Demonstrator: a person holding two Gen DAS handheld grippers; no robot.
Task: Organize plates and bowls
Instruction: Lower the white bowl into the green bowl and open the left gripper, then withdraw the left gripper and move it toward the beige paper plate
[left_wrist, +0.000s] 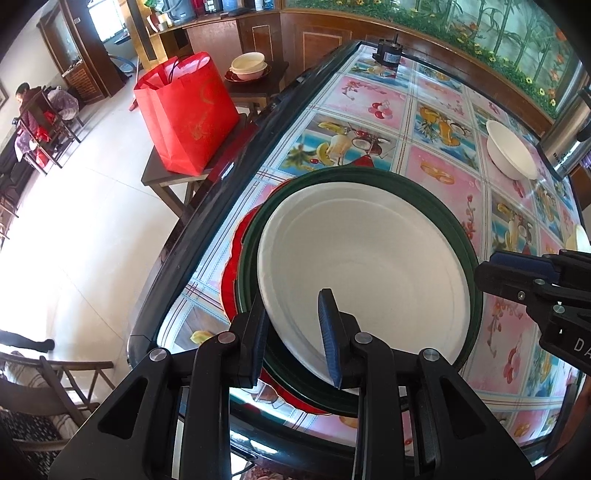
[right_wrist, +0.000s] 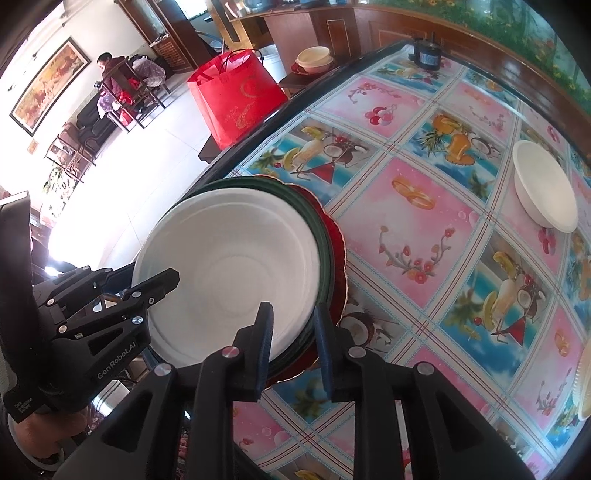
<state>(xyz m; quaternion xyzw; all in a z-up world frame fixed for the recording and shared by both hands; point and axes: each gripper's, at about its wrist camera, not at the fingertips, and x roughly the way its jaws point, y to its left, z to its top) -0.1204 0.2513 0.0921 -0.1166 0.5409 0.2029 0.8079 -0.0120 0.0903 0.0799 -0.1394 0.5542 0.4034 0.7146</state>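
While the white plate (left_wrist: 364, 266) lies on top of the green plate (left_wrist: 476, 258) and the scalloped red plate (left_wrist: 231, 273) near the table's (left_wrist: 332, 110) edge, the stacking step looks nearly finished. The left gripper (left_wrist: 295, 332) straddles the white plate's near rim, one pad above it and one outside; the fingers seem parted rather than clamped, though contact is hard to judge. The right gripper (right_wrist: 293, 349) stands open, its jaws astride the stack's rim on its own side, just beside the green edge. Both tools reach in low and tilted from opposite sides. Next, I judge, the stack needs squaring, then the white bowl (right_wrist: 545, 186), well beyond the right fingertips, wants collecting.
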